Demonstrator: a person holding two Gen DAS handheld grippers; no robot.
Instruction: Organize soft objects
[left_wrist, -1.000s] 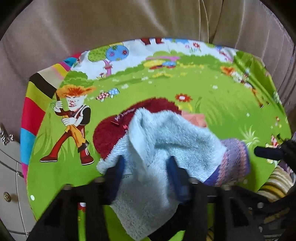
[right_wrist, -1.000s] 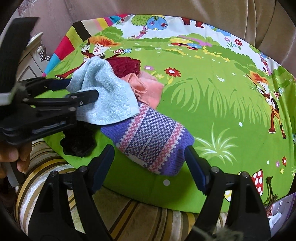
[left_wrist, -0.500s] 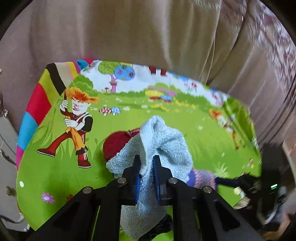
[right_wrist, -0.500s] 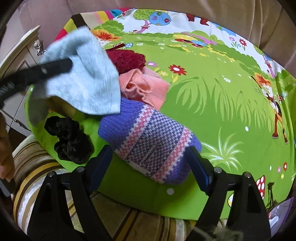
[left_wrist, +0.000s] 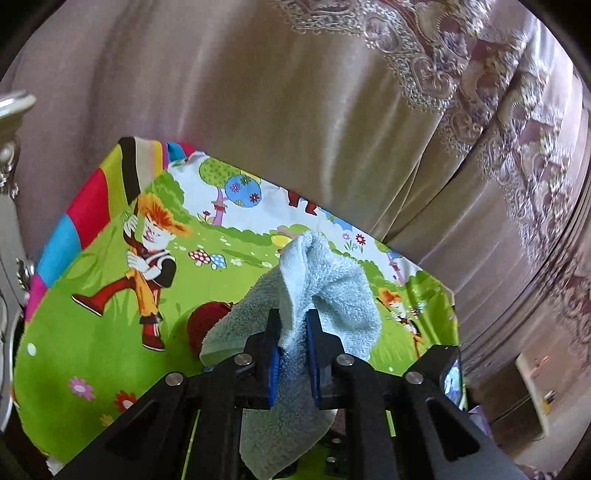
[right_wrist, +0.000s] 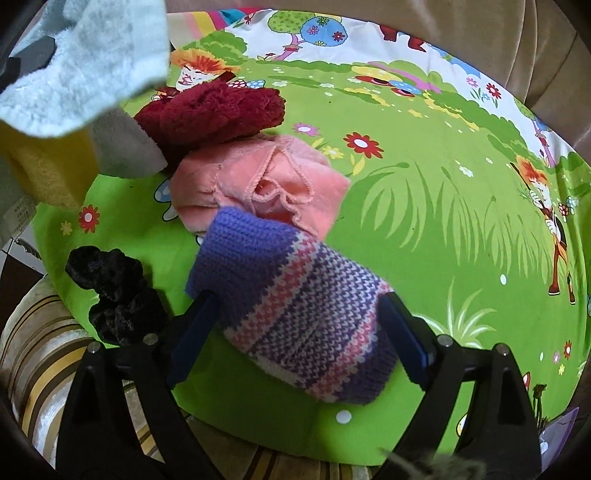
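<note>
My left gripper (left_wrist: 292, 325) is shut on a light blue towel (left_wrist: 325, 291) and holds it up above the cartoon-print green cloth (left_wrist: 92, 332); the towel also shows at the top left of the right wrist view (right_wrist: 85, 62). My right gripper (right_wrist: 299, 314) is open, its fingers on either side of a purple and pink striped knit piece (right_wrist: 295, 314) that lies on the cloth. Behind it lie a pink soft piece (right_wrist: 258, 184) and a dark red fluffy piece (right_wrist: 214, 110), the latter also in the left wrist view (left_wrist: 207, 325). A black fuzzy piece (right_wrist: 110, 291) lies at the left.
The cloth (right_wrist: 443, 184) covers a cushion against a beige sofa back (left_wrist: 258, 110). A striped cushion (right_wrist: 33, 350) sits at the near edge. A yellow and grey fabric (right_wrist: 74, 162) hangs at the left. A lace-edged curtain (left_wrist: 498, 110) is at the right.
My left gripper closed on the blue towel and lifted it up off the pile, uncovering the red and pink pieces. The right gripper edged closer around the striped knit piece.
</note>
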